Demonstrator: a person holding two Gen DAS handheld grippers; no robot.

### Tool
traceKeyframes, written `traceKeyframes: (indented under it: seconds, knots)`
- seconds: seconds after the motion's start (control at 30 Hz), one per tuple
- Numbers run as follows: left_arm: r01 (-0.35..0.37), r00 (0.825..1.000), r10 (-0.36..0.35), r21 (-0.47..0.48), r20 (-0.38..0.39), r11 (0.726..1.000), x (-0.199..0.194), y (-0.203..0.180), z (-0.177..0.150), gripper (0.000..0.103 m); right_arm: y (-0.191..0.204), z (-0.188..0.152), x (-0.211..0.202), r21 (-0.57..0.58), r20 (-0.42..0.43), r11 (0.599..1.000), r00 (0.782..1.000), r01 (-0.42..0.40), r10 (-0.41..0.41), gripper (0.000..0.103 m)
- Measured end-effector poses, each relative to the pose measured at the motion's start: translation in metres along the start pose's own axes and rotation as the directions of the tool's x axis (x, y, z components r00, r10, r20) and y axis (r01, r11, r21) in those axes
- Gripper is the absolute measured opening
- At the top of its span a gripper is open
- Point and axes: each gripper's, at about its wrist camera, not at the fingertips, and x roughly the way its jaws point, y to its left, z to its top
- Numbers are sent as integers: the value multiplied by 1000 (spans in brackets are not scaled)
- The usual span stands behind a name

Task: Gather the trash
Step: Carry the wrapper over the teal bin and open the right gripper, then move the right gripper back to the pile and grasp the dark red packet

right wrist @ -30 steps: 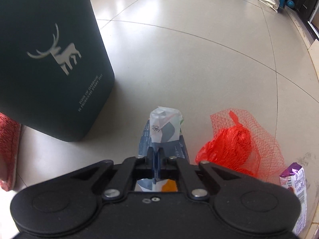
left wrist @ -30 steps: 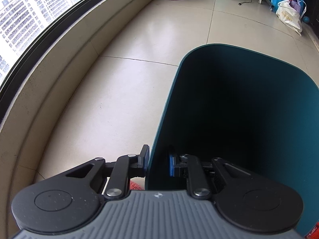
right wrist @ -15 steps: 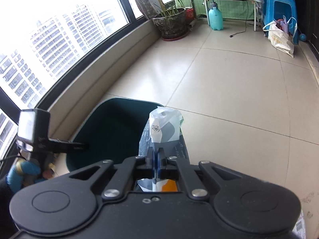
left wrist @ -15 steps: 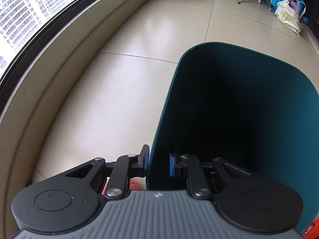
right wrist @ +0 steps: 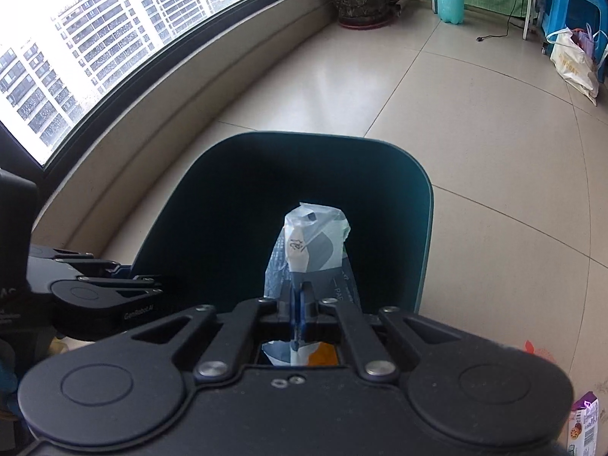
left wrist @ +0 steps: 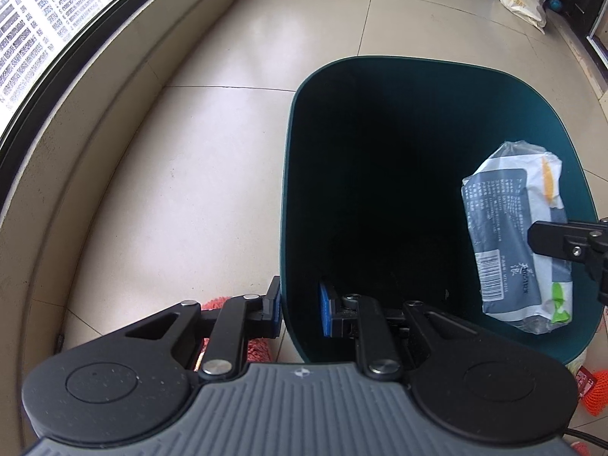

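Pale glossy tile floor (right wrist: 475, 121) under everything, curving along the window wall. Dark teal plastic bin (left wrist: 562, 152) upright on that floor, mouth open, inside too dark to tell what lies at the bottom. Left gripper (left wrist: 300, 306) clamped on the bin's near rim, one blue pad outside the wall, one inside, steadying it. Right gripper (right wrist: 298, 298) clenched on a crinkled grey-and-white wipes packet (right wrist: 307, 247), pinched at its lower end, the free end poking forward over the bin's opening. Seen from the left wrist, that same packet (left wrist: 513, 228) hanging over the right side of the mouth, close to the right rim rather than over the centre. Orange-red mesh netting (left wrist: 596, 391) on the floor just beside the bin's near right corner; small purple carton (right wrist: 583, 429) on the floor further to the right, both not yet collected.

Step in hand, by the look of it: dropping the packet in. Best done by shifting a little further toward the middle of the mouth before letting go, so the soft packet cannot catch on the right rim and slide outside. Worth tipping the free end downward, then releasing in one clean opening, since thin film can cling to the pads. Left grip best kept firm on the rim until the packet has fallen.
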Motion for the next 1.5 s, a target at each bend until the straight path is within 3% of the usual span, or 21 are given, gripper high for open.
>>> traceKeyframes:
  seconds: [0.27,0.5,0.67,0.87,1.03,1.17,1.37,1.5]
  knots:
    - [8,1000,-8,0,12,1000,6,4,6,19,-1,-3,35,-19,-58,999,997,41,-42,3]
    - [5,1000,-5,1,14,1000,17,8,7,19,-2,-1,63,-34,-95,997,993,72,-75,14]
    - [11,1000,-11,-6,13,1000,21,3,7,19,-3,-2,53,-45,-76,997,995,59,-62,20]
    - [9,1000,-9,-4,4,1000,12,-4,-6,19,-19,-9,4,-8,-11,1000,1000,-9,9,27]
    - [12,1000,-12,-7,1,1000,12,-4,-7,19,-65,-20,-64,19,79,1000,997,-14,13,43]
    - [11,1000,-11,-9,-7,1000,9,-4,-6,19,-102,-35,-102,73,113,994,990,76,-84,51]
    - [-1,1000,1,-2,-21,1000,8,-7,-1,19,-177,-77,-90,209,48,954,972,215,-229,53]
    - [-22,999,22,7,-24,1000,10,-12,-1,19,-213,-109,-63,264,-38,926,963,268,-268,54]
